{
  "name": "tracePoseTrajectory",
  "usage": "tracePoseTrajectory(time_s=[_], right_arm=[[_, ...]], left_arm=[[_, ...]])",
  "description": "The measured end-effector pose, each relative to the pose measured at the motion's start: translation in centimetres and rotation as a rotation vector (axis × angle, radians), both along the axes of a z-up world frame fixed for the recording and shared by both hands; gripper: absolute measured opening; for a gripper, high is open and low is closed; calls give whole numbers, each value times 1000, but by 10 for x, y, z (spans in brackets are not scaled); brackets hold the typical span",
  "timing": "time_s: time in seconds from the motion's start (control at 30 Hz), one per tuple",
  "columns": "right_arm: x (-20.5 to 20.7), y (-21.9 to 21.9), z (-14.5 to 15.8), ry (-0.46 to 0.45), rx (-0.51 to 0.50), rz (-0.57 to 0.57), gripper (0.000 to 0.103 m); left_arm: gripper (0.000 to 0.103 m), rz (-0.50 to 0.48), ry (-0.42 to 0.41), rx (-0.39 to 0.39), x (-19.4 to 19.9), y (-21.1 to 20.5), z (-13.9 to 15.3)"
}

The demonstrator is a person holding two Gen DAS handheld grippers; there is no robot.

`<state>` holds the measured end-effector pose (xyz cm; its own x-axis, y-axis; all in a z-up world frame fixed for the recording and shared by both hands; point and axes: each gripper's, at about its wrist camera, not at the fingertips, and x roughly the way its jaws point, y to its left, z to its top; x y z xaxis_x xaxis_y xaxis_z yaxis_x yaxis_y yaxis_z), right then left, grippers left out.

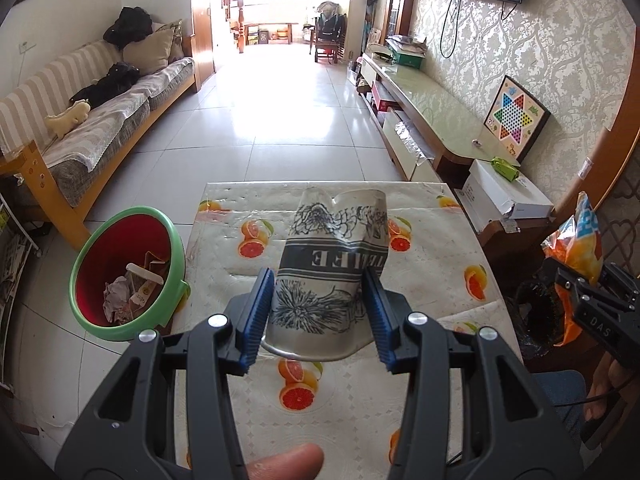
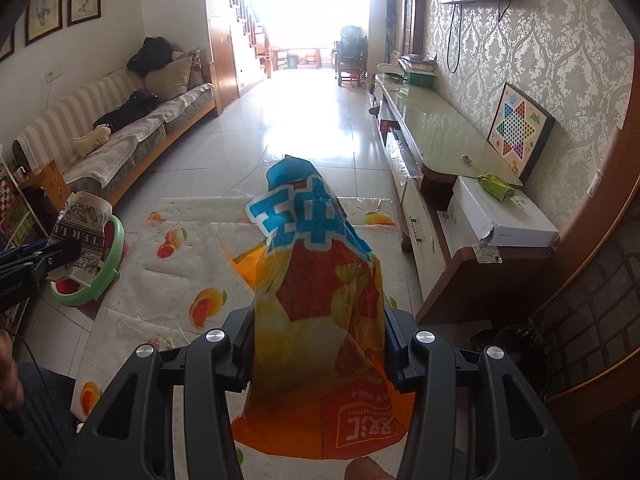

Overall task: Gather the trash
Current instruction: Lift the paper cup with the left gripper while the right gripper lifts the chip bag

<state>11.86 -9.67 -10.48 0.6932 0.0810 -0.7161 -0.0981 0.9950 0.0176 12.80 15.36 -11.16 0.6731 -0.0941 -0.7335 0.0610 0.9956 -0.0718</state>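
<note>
A crumpled paper cup (image 1: 334,268), printed with dark flowers and a lettered band, is clamped between the blue pads (image 1: 258,312) of the left gripper (image 1: 318,316); the jaws are partly closed, set to the cup's width. In the left wrist view the cup is held above the fruit-print tablecloth (image 1: 432,280), its mouth pointing toward 12 o'clock. The green bin with red liner (image 1: 124,276) stands on the floor at about 9 o'clock of the cup, just beside the table edge, already holding paper scraps.

An orange and blue snack bag (image 2: 316,304) is gripped by the right gripper (image 2: 316,364), jaws closed down onto the thin film. The bag stands upright above the table, toward its 3 o'clock side. A second, dark bin (image 2: 516,352) is seen near 4 o'clock in the right wrist view.

Step in hand, as judged: cup to be carried to the green bin. The cup should be moved toward 9 o'clock until fully over the opening before the jaws are widened, since the dented wall may cling to one pad. Grip pressure on the bag should be kept, as slack film slips easily.
</note>
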Motion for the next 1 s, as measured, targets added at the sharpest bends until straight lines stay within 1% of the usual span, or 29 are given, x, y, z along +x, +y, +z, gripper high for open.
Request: tracePoseTrajectory(time_s=[0.13, 0.23, 0.37, 0.67, 0.77, 1.0], right_arm=[[-13, -1, 13, -16, 17, -1, 46], [-20, 2, 19, -12, 9, 5, 46], [-22, 18, 22, -5, -14, 37, 46], [-25, 45, 33, -40, 7, 88, 46], [-29, 44, 36, -56, 9, 88, 46], [-37, 22, 36, -61, 18, 52, 46]], left_arm=[[44, -12, -8, 13, -16, -1, 3], [44, 6, -15, 12, -27, 5, 3], [44, 28, -19, 10, -37, 15, 5], [44, 17, -21, 47, -49, 14, 9], [44, 11, -13, 48, -50, 10, 8], [45, -33, -10, 48, -51, -7, 12]])
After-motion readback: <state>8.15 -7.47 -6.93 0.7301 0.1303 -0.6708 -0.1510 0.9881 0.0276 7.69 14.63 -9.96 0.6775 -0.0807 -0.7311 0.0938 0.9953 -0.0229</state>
